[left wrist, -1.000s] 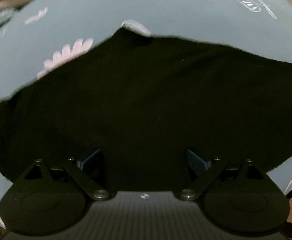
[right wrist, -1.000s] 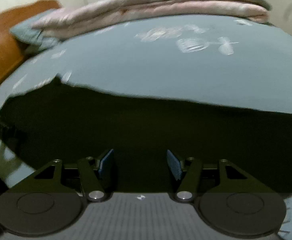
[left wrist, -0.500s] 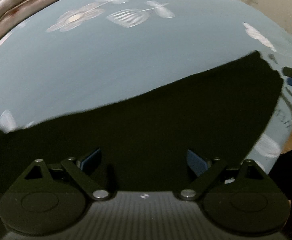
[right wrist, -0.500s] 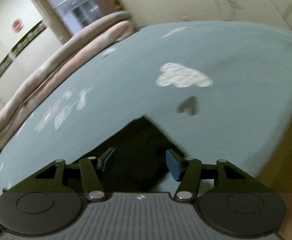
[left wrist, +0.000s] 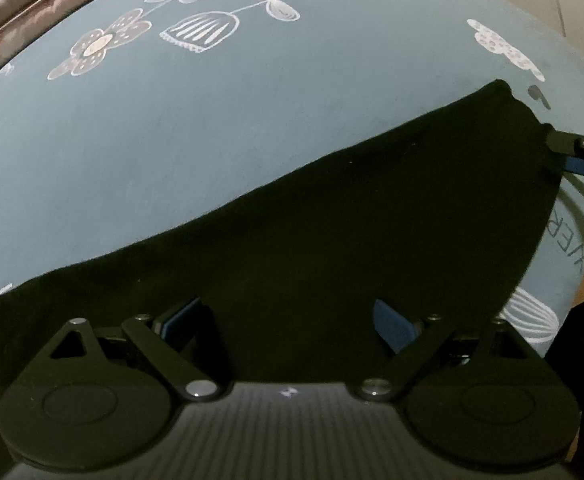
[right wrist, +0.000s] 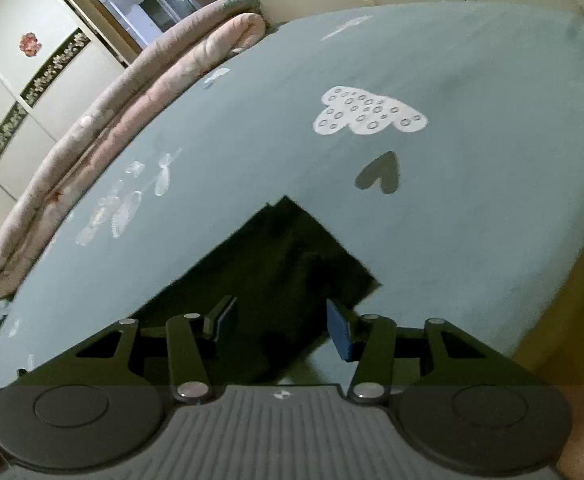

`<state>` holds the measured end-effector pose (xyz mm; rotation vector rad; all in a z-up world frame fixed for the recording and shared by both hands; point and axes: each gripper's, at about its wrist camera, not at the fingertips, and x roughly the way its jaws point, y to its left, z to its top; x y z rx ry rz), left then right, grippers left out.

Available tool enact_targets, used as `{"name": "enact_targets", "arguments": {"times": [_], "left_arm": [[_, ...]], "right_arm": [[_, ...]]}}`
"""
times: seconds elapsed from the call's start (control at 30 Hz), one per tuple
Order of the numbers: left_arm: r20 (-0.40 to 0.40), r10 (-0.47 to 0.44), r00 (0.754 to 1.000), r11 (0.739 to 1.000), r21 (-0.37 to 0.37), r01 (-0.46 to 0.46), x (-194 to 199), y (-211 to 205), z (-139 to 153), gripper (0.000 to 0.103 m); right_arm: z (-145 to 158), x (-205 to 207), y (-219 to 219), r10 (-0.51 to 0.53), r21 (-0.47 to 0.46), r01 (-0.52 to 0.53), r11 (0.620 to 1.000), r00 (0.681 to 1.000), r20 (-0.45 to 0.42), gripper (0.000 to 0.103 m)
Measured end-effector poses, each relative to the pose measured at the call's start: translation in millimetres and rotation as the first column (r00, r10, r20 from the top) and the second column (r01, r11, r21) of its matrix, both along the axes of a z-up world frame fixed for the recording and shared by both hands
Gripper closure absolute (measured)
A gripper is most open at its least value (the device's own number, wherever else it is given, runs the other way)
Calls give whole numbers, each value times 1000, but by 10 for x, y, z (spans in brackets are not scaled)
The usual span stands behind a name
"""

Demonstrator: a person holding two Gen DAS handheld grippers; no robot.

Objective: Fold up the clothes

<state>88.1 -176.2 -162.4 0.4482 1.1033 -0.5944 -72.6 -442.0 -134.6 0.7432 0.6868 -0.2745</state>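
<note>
Cloth, one piece only: a single black garment (left wrist: 332,248) lies flat on the blue flower-printed bedsheet (left wrist: 252,120), with two tongs over it and one rolled pink quilt (right wrist: 140,92) along the far edge. The left gripper (left wrist: 288,320) hangs released above the near hem, while the right gripper (right wrist: 282,320) is closing with a far-right corner between its fingers, not yet pinched. Grey letters on the sheet's right edge are too cut off to read; only the right view shows the door and wardrobe
</note>
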Motion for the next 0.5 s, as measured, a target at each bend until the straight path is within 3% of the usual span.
{"name": "enact_targets", "arguments": {"times": [0.2, 0.3, 0.5], "left_arm": [[-3, -1, 1000, 1000, 1, 1, -15, 12, -11, 11], [-1, -1, 1000, 1000, 1, 1, -19, 13, -15, 11], [0, 2, 1000, 1000, 0, -2, -20, 20, -27, 11]], "right_arm": [[39, 7, 19, -3, 10, 2, 1000, 999, 40, 48], [-47, 11, -70, -35, 73, 33, 997, 999, 24, 50], [-55, -35, -127, -44, 171, 22, 985, 991, 129, 50]]}}
